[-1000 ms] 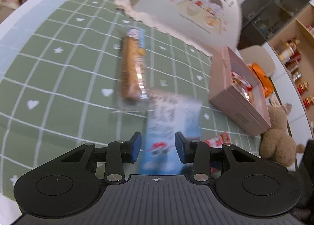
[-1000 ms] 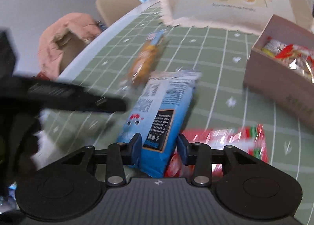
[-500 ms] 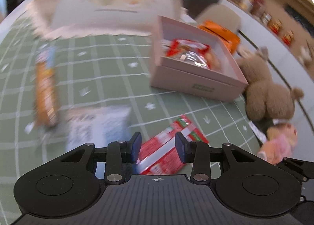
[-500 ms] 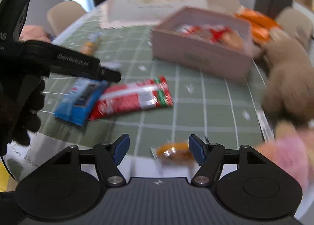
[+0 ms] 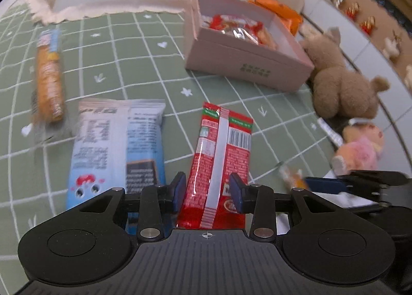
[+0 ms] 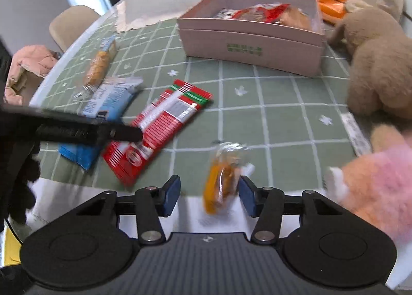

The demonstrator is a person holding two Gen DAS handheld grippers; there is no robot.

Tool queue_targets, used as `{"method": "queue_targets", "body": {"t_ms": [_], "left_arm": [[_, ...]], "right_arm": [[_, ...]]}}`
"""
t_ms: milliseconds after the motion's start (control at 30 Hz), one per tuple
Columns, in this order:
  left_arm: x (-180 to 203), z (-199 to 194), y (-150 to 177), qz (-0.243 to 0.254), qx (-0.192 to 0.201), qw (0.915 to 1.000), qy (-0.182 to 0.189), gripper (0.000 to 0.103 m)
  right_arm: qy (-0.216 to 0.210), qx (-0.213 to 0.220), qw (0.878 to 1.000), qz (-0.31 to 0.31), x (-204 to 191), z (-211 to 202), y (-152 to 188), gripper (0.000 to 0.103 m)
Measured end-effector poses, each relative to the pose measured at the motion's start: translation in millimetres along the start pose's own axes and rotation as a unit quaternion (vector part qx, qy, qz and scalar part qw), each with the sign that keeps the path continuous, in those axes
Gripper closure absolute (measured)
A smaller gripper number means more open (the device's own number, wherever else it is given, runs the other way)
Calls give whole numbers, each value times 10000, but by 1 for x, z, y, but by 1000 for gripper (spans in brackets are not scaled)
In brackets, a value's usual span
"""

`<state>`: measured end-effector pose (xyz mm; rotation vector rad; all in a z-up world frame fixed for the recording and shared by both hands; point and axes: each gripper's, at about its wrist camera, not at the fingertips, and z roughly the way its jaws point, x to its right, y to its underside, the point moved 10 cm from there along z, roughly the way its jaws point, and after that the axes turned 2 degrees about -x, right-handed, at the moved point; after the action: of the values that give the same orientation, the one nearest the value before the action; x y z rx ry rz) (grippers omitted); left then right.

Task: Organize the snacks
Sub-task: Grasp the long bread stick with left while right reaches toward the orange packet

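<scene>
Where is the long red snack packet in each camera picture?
Left wrist view: the red snack packet lies bottom centre, its near end between the left tool's open fingers.
Right wrist view: the same packet lies left of centre, slanted, beside the blue packet.
Shared landmark: the pink box sits beyond the packet in both views.

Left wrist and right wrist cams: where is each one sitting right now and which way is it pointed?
Left wrist: on the left gripper, low over the table, facing the pink box; its open fingers straddle the red packet; the right gripper's fingers show at right.
Right wrist: on the right gripper, at the table's near edge, facing the same box; its open fingers flank a small orange snack; the left gripper's finger crosses at left.
Shared: box, red packet, blue packet, brown plush.
</scene>
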<state>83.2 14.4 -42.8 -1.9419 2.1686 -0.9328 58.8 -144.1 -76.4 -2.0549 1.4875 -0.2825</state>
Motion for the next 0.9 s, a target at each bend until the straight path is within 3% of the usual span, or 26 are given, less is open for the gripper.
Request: {"method": "queue_targets", "body": {"t_ms": [100,200,300,400,567,633,900], "left_arm": [[-15,-33,-24,-275,767,9966,-86,62],[-57,-53,-55,-862,1282,9851,-750,62],[-104,-52,-79,-1361,1443,9691,-1466,62],[-137,-35,-90,-1537,1313,9621,-1832,62],[-141,-20,-94,-1237,1084,9675,-1920,61],[-139,-18,-87,-1116,981,9701,-1917,66],[-109,-38,-33,-609,525,9856,-1487,68]], "right_arm": [[-45,43,9998,-168,-15,11,-12,52],[-164,11,9995,-278,-32,19,-20,51],[-231,-38,9989,-413,-46,22,-20,51],[-173,-75,9983,-551,-49,21,-16,47],[82,28,9984,-564,-29,4,-10,38],[119,101,9983,-554,-21,-5,-8,37],[472,274,9958,-731,1,-27,1,35]]}}
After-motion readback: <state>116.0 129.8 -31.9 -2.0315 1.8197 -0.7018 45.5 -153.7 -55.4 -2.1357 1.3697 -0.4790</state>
